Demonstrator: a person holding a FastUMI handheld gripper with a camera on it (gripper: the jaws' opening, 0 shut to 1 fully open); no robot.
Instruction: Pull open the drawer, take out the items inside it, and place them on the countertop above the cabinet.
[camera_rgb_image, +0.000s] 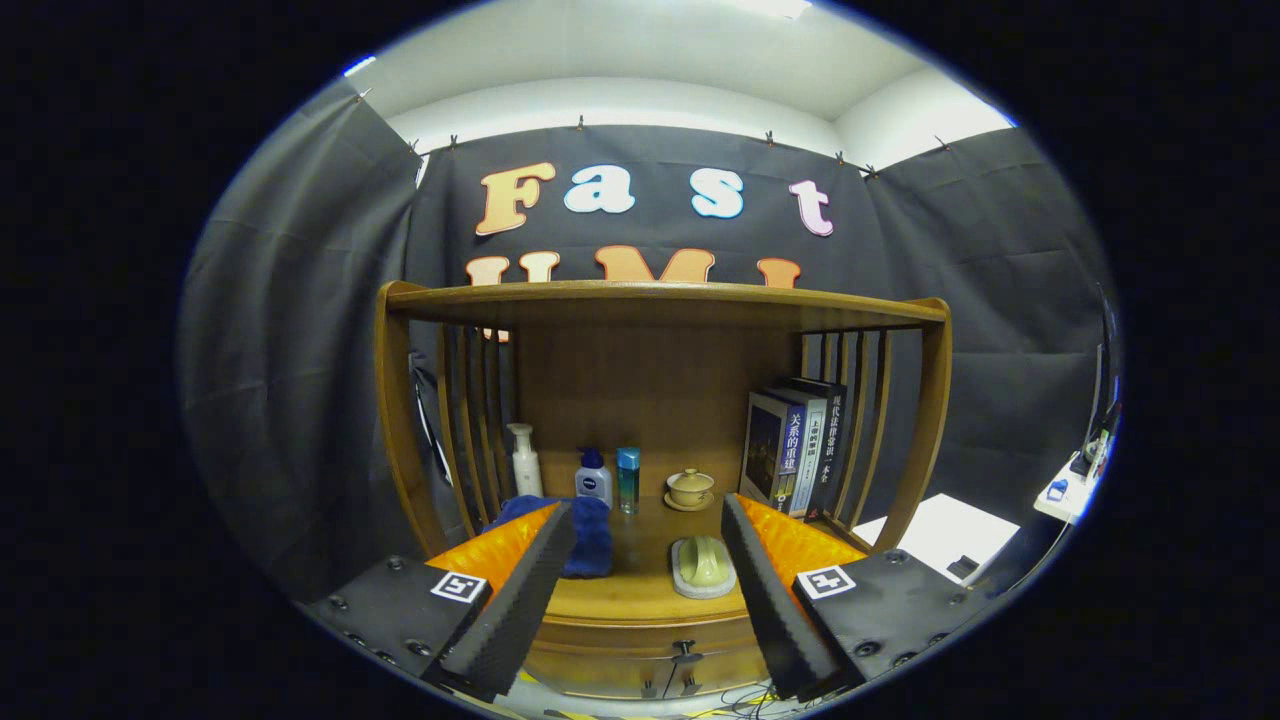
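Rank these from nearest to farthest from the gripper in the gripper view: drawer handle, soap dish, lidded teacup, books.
Gripper is open, holding nothing.
1. Drawer handle: low between the fingers, on the closed drawer front.
2. Soap dish: on the countertop, by the right finger.
3. Lidded teacup: behind the dish.
4. Books: upright at the right; depth much like the teacup's, too close to call.

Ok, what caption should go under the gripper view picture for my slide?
Open hand-held gripper faces the wooden cabinet, its closed drawer low between the fingers, bottles, teacup and books on the countertop.
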